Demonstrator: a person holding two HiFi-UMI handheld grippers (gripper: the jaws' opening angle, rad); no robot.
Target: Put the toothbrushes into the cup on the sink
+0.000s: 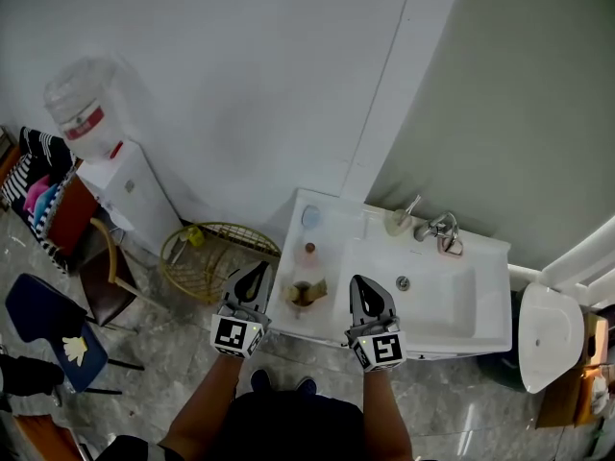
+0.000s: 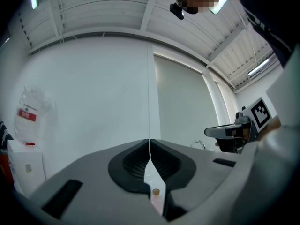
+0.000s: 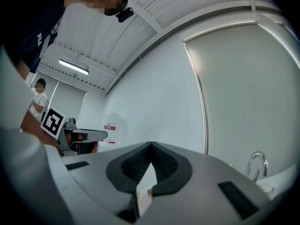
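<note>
A white sink unit (image 1: 480,301) stands against the wall below me. On its left counter a pale blue cup (image 1: 310,216) sits at the back. A small pink bottle (image 1: 308,251) is in front of it. A brownish cluster (image 1: 307,293), too small to identify, lies at the front edge. My left gripper (image 1: 260,268) hovers just left of that counter, shut and empty (image 2: 150,142). Hanging over the basin's front left corner is my right gripper (image 1: 357,281), likewise shut with nothing in it (image 3: 151,145). Each gripper view shows the other gripper (image 2: 229,132) (image 3: 86,136) off to the side.
A faucet (image 1: 437,227) and a small dish (image 1: 397,221) sit behind the basin. A wire basket (image 1: 216,257), a water dispenser (image 1: 106,161), a wooden chair (image 1: 104,269) and a blue chair (image 1: 48,329) stand to the left. To the right is a toilet (image 1: 550,334).
</note>
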